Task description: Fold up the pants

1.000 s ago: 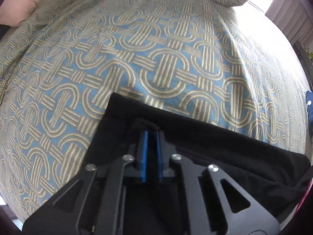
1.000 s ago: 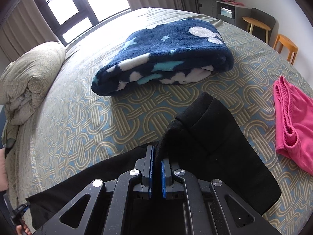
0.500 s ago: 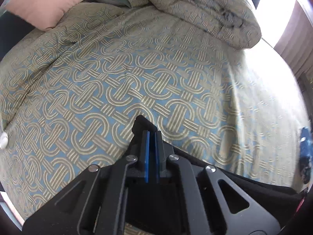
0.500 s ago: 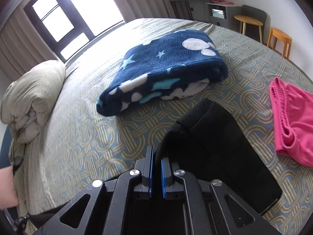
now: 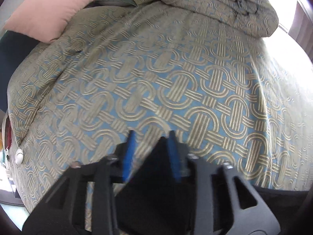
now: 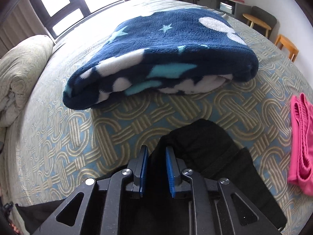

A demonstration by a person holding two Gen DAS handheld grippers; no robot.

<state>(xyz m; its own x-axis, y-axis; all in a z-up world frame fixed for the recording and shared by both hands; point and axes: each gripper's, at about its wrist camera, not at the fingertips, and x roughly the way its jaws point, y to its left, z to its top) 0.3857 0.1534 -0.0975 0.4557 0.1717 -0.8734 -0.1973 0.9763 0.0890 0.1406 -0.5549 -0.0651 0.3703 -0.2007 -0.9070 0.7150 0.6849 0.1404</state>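
Observation:
The black pants [image 6: 205, 139] lie folded on the patterned bedspread [image 6: 58, 137], close under both grippers. In the left wrist view a corner of the pants [image 5: 156, 166] shows between the spread blue pads. My left gripper [image 5: 151, 152] is open, its image blurred. My right gripper [image 6: 156, 162] is open with a gap between its pads [image 6: 169, 168]; black cloth lies in the gap, not pinched. Most of the pants are hidden under the gripper bodies.
A folded navy star blanket [image 6: 166, 58] lies just beyond the pants. A pink garment [image 6: 301, 143] lies to the right. A rolled quilt [image 5: 215, 4] and a pink pillow [image 5: 47, 9] sit at the head of the bed. Chairs [image 6: 262, 19] stand by the wall.
Both grippers were shut on the black pants and have opened, letting the cloth go. The left gripper has tilted up and forward; the right has moved toward the blanket.

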